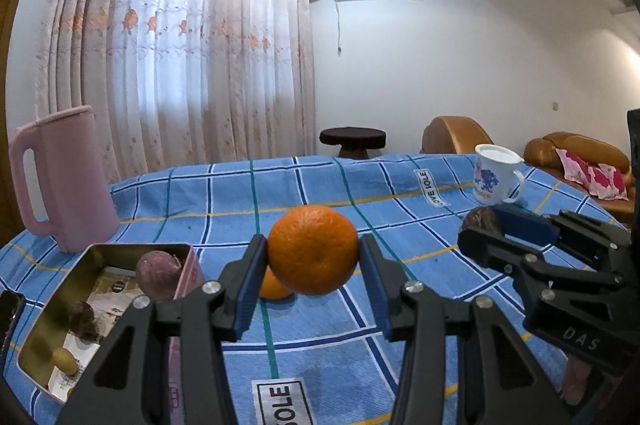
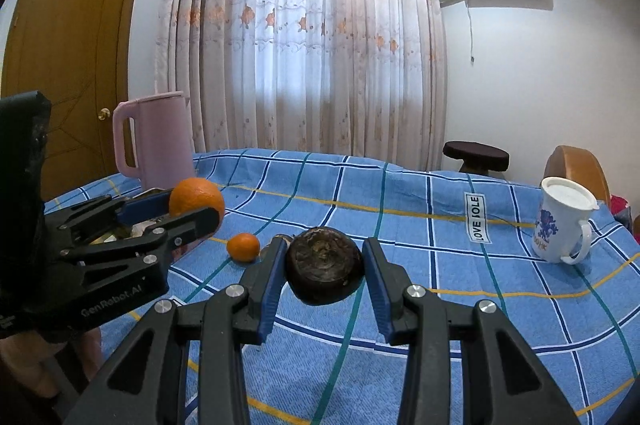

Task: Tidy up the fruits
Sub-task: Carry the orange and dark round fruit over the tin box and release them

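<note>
My left gripper (image 1: 314, 257) is shut on a large orange (image 1: 313, 249) and holds it above the blue checked tablecloth (image 1: 320, 325). A smaller orange (image 1: 272, 287) lies on the cloth just behind it. An open metal tin (image 1: 48, 325) at the left holds a purple round fruit (image 1: 158, 275), a dark fruit (image 1: 82, 319) and a small yellow one (image 1: 64, 361). My right gripper (image 2: 325, 265) is shut on a dark brown round fruit (image 2: 324, 267) above the cloth. The left gripper with its orange (image 2: 196, 199) and the small orange (image 2: 243, 247) also show in the right wrist view.
A pink jug (image 1: 60, 181) stands at the back left beside the tin. A white mug (image 1: 494, 179) with a blue print stands at the back right. Behind the table are a dark stool (image 1: 352, 139), brown sofas (image 1: 576, 153) and curtains.
</note>
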`<state>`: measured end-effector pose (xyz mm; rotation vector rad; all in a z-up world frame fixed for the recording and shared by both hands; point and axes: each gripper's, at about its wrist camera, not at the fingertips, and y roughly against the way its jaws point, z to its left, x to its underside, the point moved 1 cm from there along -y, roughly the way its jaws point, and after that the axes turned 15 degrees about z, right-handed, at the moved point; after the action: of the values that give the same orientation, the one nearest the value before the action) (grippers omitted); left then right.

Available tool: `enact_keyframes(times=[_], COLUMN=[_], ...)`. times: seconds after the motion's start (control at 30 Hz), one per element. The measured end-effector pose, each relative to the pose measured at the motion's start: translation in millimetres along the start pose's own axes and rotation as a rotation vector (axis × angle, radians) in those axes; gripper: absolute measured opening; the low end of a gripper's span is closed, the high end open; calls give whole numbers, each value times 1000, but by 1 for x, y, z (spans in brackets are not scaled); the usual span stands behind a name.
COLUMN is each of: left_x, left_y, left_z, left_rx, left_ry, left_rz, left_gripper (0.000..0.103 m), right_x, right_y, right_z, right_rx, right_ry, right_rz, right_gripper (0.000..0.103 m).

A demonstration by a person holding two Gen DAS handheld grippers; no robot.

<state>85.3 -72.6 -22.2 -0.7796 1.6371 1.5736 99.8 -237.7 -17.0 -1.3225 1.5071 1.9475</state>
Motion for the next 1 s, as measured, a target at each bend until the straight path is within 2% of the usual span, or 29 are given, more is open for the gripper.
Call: enact_keyframes(times=[0.27,0.53,1.0], left_x=[0,1,-1], left_y=[3,2,18], left_z=[1,8,69], left_rx=[-7,-15,-68], left_ry=[5,1,90], left_rz=[-11,28,63], left_gripper=[48,48,48], right_x=[1,-5,-55], right_y=[1,-8,-8], right_z=[0,8,58], right_rx=[-7,-23,-120], right_ry=[5,42,149], right_rz=[-8,55,64], right_gripper=[41,41,41])
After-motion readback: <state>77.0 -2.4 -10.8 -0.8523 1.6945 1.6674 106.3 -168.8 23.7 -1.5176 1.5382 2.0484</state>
